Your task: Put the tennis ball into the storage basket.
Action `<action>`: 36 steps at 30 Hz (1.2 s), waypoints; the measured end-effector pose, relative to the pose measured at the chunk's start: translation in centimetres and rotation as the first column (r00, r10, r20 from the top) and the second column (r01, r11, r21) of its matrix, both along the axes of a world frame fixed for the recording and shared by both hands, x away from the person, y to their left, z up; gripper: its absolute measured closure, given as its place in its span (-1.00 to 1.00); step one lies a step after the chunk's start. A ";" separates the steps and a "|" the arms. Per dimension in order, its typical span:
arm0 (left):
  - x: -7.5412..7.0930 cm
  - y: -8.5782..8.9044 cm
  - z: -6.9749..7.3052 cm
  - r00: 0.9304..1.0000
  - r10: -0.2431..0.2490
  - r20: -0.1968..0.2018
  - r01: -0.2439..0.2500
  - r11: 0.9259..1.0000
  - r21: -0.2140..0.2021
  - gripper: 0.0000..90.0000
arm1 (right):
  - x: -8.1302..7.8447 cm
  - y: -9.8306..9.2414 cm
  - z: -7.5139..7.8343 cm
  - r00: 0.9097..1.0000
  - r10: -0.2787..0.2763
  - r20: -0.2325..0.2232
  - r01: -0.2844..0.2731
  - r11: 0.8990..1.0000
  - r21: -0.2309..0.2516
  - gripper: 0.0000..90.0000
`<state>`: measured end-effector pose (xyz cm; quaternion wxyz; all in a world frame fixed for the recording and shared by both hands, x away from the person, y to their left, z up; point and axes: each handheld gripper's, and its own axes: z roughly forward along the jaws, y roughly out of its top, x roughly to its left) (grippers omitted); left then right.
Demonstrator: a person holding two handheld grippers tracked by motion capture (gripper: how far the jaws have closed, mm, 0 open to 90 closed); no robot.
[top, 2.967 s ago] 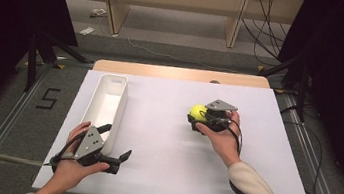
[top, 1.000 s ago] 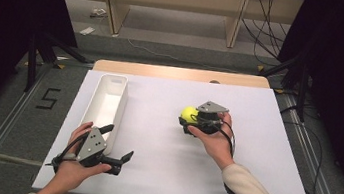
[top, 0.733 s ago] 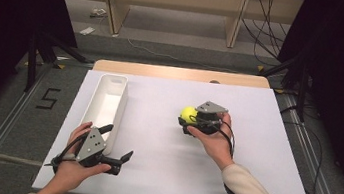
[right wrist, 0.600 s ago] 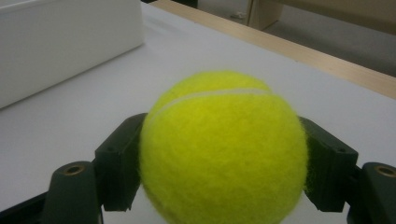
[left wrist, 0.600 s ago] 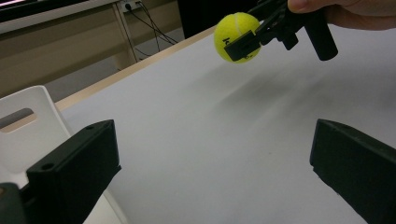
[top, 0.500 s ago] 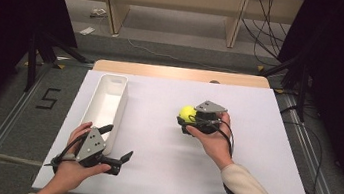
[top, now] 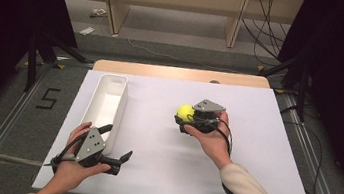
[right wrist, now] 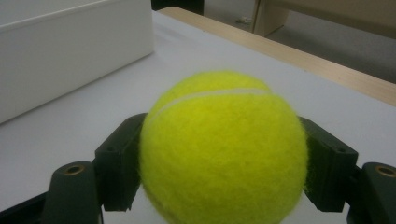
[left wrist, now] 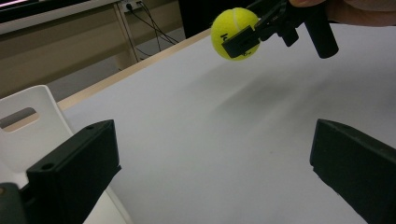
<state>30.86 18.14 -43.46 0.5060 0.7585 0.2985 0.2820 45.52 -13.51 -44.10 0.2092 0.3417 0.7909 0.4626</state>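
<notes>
At the near left of the bench (top: 149, 175), the left hand-held gripper (top: 115, 145) lies low and level beside the white bin (top: 103, 105), jaws wide apart on nothing. Right of centre, the right hand-held gripper (top: 182, 121) points left toward the bin, clamping the tennis ball (top: 185, 112), which is round with no long axis, above the bench.

Black two-jawed tongs (top: 183, 121) carry a grey three-cornered plate, black cable, beside a cream sleeve (top: 249, 188).

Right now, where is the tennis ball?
In the high view the tennis ball is clamped in the right gripper, held above the table right of centre, with the white bin off to its left.
</notes>
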 end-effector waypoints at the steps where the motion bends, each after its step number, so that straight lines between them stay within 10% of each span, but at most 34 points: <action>1: 0.0 0.0 0.0 1.000 0.000 -0.001 0.000 1.000 0.000 -0.98 | 0.0 0.0 0.0 1.000 0.000 -0.002 0.000 1.000 0.002 -0.41; 36: 0.0 -0.1 0.0 1.000 -0.004 0.000 0.004 1.000 0.004 -0.98 | -0.4 1.2 0.8 0.999 0.034 0.007 -0.034 0.999 0.024 -0.41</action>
